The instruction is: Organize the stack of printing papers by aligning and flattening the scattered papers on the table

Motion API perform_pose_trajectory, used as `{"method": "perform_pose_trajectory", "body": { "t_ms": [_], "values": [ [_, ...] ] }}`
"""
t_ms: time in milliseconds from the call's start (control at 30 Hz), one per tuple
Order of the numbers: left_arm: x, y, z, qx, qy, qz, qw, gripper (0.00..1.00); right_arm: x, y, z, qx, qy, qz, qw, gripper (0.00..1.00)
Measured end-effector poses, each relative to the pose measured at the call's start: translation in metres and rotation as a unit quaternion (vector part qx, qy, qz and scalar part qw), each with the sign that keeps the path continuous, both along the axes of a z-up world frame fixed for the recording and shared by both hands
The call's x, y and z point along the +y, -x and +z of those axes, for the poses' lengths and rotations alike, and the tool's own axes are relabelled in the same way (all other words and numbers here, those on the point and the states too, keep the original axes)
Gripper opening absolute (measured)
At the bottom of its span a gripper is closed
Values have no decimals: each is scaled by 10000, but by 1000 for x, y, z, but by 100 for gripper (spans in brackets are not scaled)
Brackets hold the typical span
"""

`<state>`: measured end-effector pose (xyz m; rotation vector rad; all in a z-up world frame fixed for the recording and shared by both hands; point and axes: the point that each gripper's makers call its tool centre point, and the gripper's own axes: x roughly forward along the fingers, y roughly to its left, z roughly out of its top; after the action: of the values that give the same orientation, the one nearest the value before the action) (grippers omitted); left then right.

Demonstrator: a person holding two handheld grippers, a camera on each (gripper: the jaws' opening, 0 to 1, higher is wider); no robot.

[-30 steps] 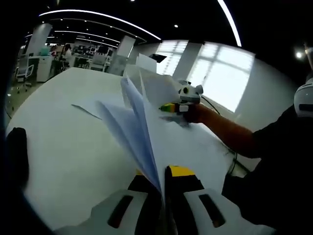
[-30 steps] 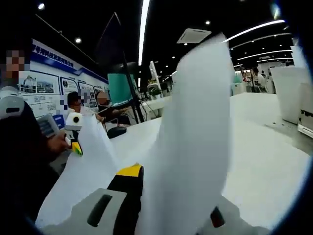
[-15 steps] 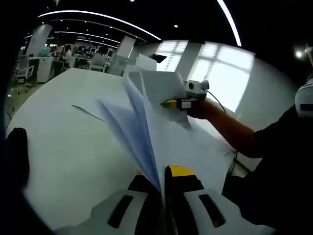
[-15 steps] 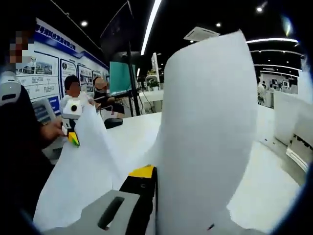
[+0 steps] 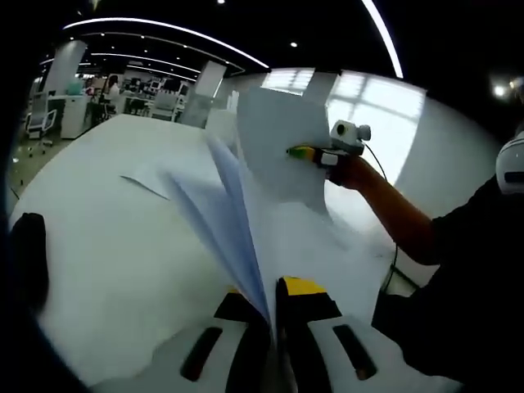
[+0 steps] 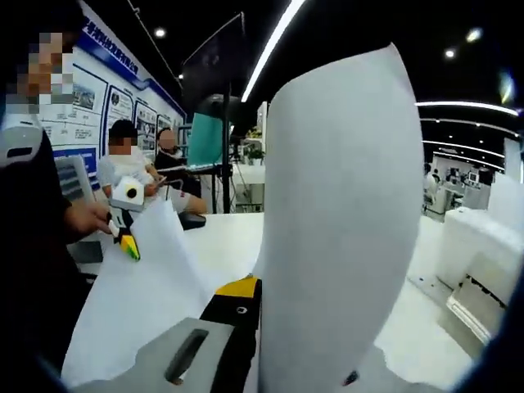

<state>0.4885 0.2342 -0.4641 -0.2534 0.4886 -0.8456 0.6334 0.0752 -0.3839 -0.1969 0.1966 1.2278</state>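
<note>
The white counter (image 5: 106, 246) spreads ahead of the left hand-held gripper (image 5: 272, 307) and to its left; in the right gripper view the counter (image 6: 225, 237) lies behind the raised papers.

The papers (image 5: 246, 237) are lifted off the counter between the two tools. In the left gripper view they rise from the jaws as a fan of several sheets, with pale blue edges toward the left, and they run forward to the right hand-held gripper (image 5: 299, 152), which is farther away and higher, up and to the right. There one sheet stands almost upright behind its yellow tip. In the right gripper view the papers (image 6: 336, 229) form a tall curved white sheet directly in front of the camera, and it hides the right jaw. A lower part of the papers slopes down to the left toward the other tool.

The left hand-held gripper is pressed together on the near edge of the papers; the sheets come out of the narrow gap between its black jaws. The right hand-held gripper (image 6: 270, 315) pinches the papers as well, with the sheet coming up beside its black and yellow jaw. The left hand-held gripper (image 6: 127, 241) appears at the left of this view, and a hand (image 6: 86, 217) holds it at the far edge of the papers.

A person's dark sleeve (image 5: 458, 262) is to the right of the left tool.
</note>
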Motion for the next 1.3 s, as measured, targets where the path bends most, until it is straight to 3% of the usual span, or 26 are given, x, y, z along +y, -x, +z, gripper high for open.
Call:
{"method": "perform_pose_trajectory", "body": {
  "t_ms": [567, 867, 1100, 1300],
  "values": [
    [-5, -1, 0, -17, -37, -33, 10000, 8, -10, 30, 46, -293, -498, 139, 9982, 0],
    [-8, 0, 0, -19, -41, -34, 10000, 8, -25, 43, 84, -459, -1016, 98, 9937, 0],
    [-8, 0, 1, -17, -36, -25, 10000, 8, -32, 58, 104, -630, -1171, 151, 9910, 0],
    [-8, 0, 1, -23, -36, -35, 10000, 8, -38, 66, 109, -709, -1095, 166, 9913, 0]
  ]
}}
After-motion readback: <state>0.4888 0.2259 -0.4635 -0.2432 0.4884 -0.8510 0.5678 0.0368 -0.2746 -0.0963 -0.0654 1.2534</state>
